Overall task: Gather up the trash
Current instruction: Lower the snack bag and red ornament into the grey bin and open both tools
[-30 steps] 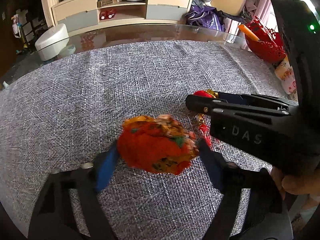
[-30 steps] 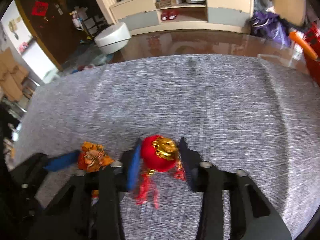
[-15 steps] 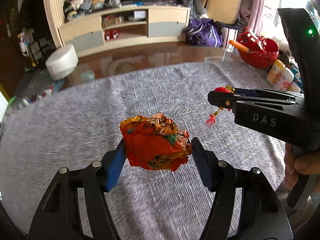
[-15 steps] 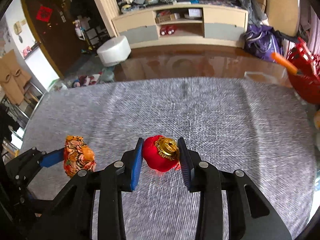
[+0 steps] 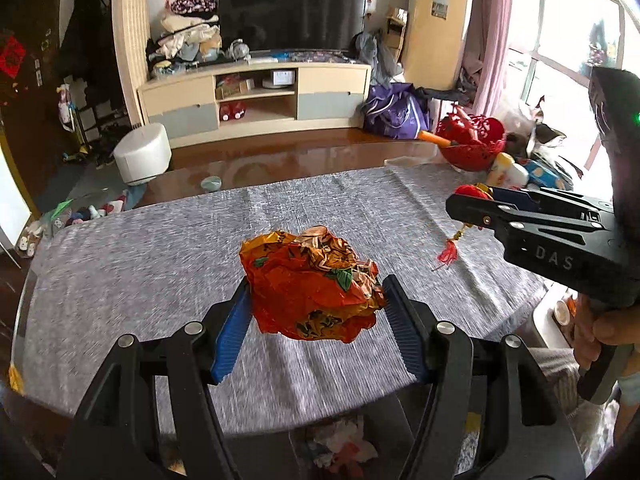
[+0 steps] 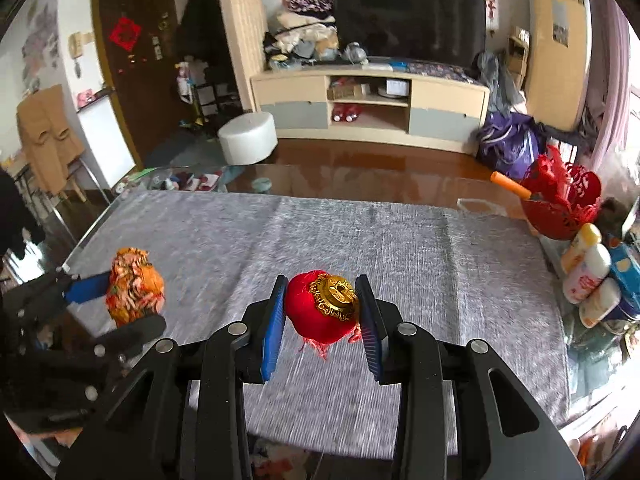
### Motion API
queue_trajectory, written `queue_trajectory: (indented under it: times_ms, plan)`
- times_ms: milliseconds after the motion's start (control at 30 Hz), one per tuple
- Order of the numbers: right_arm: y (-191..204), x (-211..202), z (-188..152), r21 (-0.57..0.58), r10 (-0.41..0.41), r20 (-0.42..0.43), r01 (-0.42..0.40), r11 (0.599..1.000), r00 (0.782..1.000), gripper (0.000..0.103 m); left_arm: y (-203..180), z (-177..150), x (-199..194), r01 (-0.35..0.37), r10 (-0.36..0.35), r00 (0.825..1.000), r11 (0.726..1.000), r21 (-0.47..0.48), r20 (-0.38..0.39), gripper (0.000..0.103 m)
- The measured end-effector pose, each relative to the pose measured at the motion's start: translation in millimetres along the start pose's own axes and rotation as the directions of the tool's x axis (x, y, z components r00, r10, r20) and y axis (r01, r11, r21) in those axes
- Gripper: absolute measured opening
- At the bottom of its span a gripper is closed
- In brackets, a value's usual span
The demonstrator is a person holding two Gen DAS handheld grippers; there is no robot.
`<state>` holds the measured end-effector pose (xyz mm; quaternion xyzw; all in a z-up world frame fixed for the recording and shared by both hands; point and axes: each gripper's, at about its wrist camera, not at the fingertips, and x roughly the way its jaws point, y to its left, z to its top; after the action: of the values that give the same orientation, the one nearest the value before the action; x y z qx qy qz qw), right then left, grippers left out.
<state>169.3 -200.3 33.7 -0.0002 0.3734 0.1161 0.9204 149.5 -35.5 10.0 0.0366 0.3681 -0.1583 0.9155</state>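
A crumpled orange wrapper (image 5: pixel 312 284) hangs in the air between the blue pads of my left gripper (image 5: pixel 316 300), which is shut on it, well above the grey tablecloth (image 5: pixel 160 256). My right gripper (image 6: pixel 322 312) is shut on a small red lantern ornament (image 6: pixel 320 312) with a gold cap, also lifted off the cloth. In the left wrist view the right gripper (image 5: pixel 468 204) stands at the right, the red lantern ornament (image 5: pixel 472 192) at its tip and a red tassel dangling below. In the right wrist view the orange wrapper (image 6: pixel 134 288) shows at the left.
A red openwork basket (image 6: pixel 560 208) with an orange stick stands at the table's far right corner, with bottles (image 6: pixel 584 268) and a blue box beside it. Below the table's near edge lies a heap of colourful scraps (image 5: pixel 340 444). A white round stool (image 6: pixel 248 136) stands on the floor beyond.
Both grippers have risen from the cloth with their loads and drawn back toward the table's near edge. The wrapper and the lantern left the tablecloth and now hang in the air.
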Motion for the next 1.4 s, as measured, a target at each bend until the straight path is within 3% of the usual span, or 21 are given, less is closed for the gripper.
queue_trajectory:
  times_ms: [333, 700, 1000, 1233, 1400]
  plan:
    - [31.9, -46.2, -65.5, -0.068, 0.044, -0.002, -0.044, 0.997, 0.999, 0.035, -17.2, -56.3, -52.1, 0.012, -0.012, 1.000, 1.000, 0.019, 0.026, 0.061]
    - [42.6, -26.7, -145.4, 0.003, 0.075, -0.110, -0.075, 0.997, 0.991, 0.035, -22.0, -151.8, -23.8, 0.057, -0.064, 0.990, 0.997, -0.054, -0.128, 0.061]
    - [45.7, 16.7, -203.3, 0.078, 0.106, -0.228, -0.090, 0.993, 0.968, 0.035, -19.2, -223.1, 21.3, 0.075, -0.108, 0.951, 0.990, -0.124, -0.291, 0.061]
    - [49.0, 50.3, -228.8, 0.132, 0.149, -0.307, -0.113, 0.985, 0.940, 0.035, -25.4, -245.7, 47.3, 0.115, -0.163, 0.921, 0.982, -0.153, -0.355, 0.061]
    - [47.9, 66.5, -237.2, 0.137, 0.144, -0.347, -0.102, 0.985, 0.927, 0.035, -29.1, -252.5, 58.9, 0.120, -0.170, 0.909, 0.981, -0.150, -0.380, 0.061]
